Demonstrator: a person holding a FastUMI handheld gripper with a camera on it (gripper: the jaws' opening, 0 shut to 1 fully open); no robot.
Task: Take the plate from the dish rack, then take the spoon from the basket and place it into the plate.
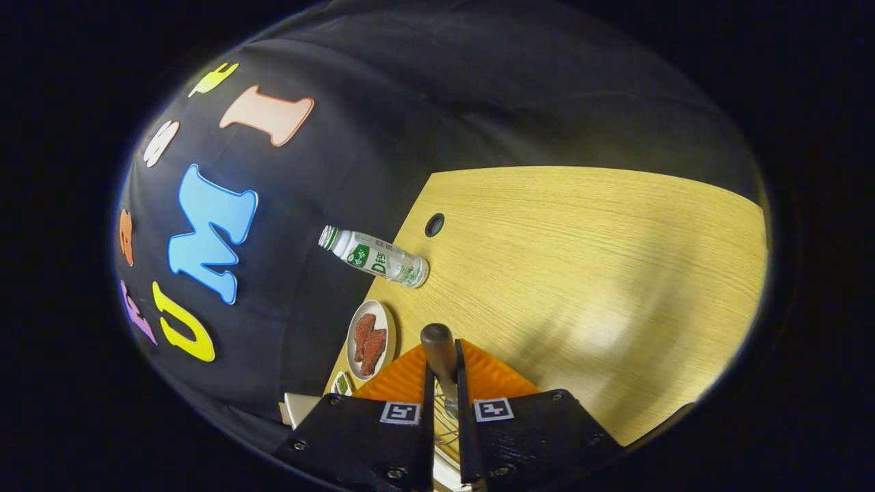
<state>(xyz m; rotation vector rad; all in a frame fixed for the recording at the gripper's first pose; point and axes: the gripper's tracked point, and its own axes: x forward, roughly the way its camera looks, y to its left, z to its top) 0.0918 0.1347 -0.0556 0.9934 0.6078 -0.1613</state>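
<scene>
My gripper (443, 365) is shut on the spoon (438, 342). Its dark rounded wooden handle end sticks out just past the fingertips, and the rest of it is hidden between the fingers. Right beneath and beyond the fingers lies the orange ribbed plate (495, 379) on the wooden table (581, 260); the spoon is held over it. Thin metal wire (446, 418) shows in the narrow gap between the fingers; I cannot tell whether it is part of the basket or the spoon.
A white and green bottle (374, 256) stands by the table's edge near the booth wall, next to a round cable hole (434, 225). A small plate with reddish-brown food (371, 339) and a tiny green dish (341, 384) sit beside the orange plate.
</scene>
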